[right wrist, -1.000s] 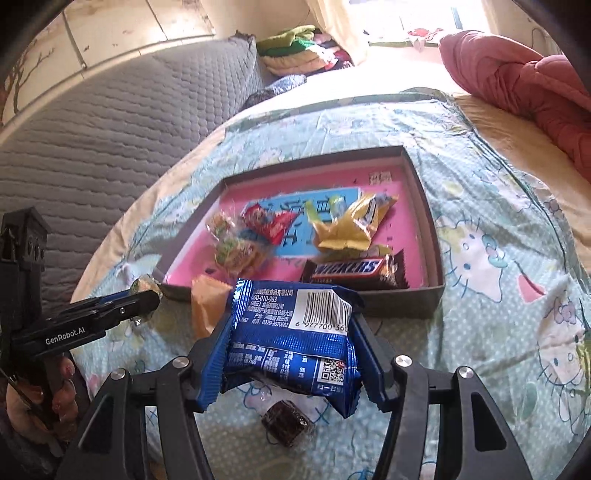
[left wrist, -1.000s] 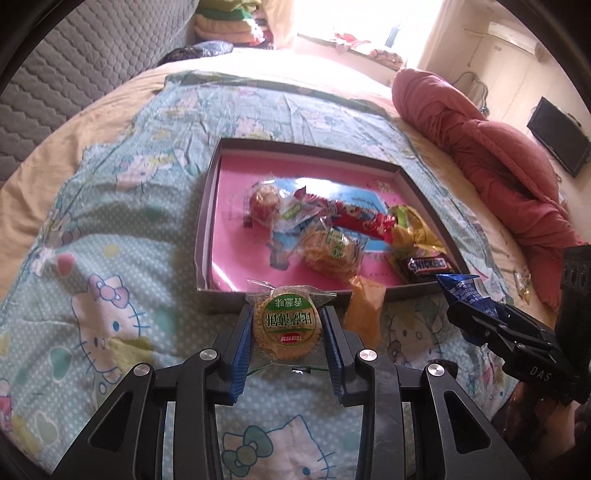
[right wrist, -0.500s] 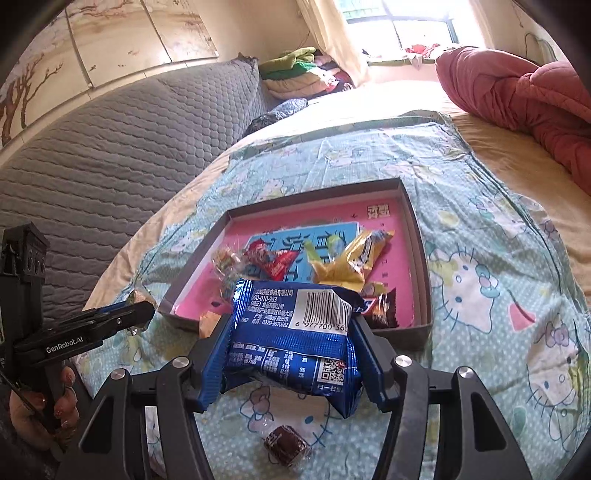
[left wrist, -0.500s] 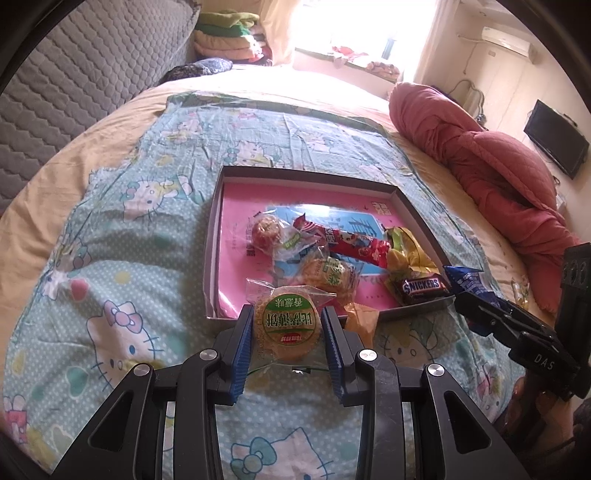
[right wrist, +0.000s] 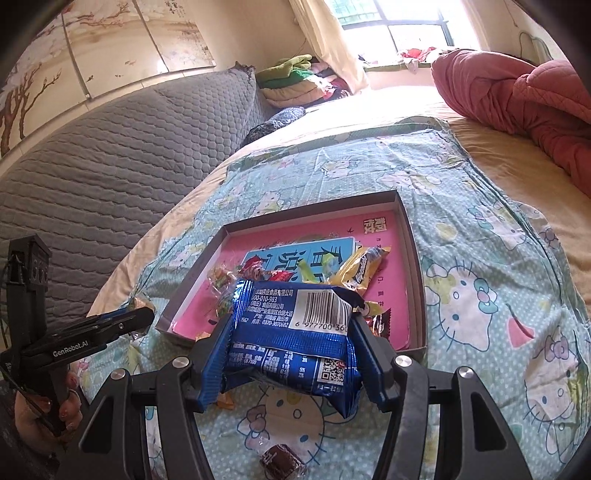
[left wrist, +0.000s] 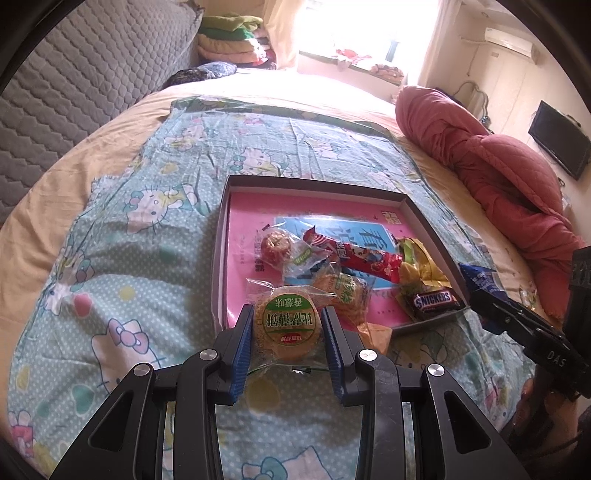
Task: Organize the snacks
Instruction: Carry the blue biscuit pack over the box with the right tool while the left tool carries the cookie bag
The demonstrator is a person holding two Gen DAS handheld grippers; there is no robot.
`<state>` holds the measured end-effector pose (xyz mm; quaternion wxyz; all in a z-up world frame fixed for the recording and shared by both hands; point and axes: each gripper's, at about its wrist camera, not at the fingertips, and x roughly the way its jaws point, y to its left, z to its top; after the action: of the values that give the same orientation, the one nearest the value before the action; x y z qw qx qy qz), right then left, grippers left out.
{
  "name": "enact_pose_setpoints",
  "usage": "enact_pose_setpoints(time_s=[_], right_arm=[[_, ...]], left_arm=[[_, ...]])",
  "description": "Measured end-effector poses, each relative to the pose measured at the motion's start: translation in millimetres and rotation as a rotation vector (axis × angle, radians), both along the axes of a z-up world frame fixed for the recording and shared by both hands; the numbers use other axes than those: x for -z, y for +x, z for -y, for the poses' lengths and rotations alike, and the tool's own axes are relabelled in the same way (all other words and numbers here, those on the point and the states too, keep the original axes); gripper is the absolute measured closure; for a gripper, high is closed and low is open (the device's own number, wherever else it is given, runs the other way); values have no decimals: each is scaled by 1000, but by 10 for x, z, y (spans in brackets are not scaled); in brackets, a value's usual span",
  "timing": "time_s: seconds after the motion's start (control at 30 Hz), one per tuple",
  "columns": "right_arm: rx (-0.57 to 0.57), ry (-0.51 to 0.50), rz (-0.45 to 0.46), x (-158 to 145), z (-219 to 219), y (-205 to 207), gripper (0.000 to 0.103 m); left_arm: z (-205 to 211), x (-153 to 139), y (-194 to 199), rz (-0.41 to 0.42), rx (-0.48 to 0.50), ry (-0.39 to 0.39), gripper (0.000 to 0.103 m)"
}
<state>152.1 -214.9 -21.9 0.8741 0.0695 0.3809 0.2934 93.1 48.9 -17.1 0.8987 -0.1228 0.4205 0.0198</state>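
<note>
free: box (left wrist: 221, 236) far pink floor | blocked: near half, snack pile (left wrist: 354, 266)

You have a bed (left wrist: 110, 155) under everything, with a pale blue cartoon-cat sheet (left wrist: 122, 280) spread over its tan cover. From the sheet's middle, a grey quilted headboard (right wrist: 110, 155) runs along the nine o'clock side. Folded green and yellow blankets (left wrist: 229, 40) are stacked at about eleven o'clock, just beside a bright window (right wrist: 388, 26). A bunched red quilt (left wrist: 491, 173) lies along the bed at two o'clock. Past it, a dark flat screen (left wrist: 559, 144) hangs on the wall, and an air conditioner (left wrist: 509, 40) sits high near one o'clock. Painted blossom panels (right wrist: 92, 55) line the wall above the headboard.
</note>
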Motion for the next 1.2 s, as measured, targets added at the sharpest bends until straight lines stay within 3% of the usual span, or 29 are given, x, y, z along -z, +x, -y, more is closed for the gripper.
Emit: enact_pose_setpoints(time_s=[0.37,0.7,1.2], right_arm=[[-2,-19,35,-10,-88,179,42],[-74,-76,69,74,-413,303,42],[-117,-101,5,339,-588,431,40]], left_arm=[[-96,160,219,-14,-18,2,66],[-53,303,444,-32,0,21,66],[-55,501,573,-83,13,7,66]])
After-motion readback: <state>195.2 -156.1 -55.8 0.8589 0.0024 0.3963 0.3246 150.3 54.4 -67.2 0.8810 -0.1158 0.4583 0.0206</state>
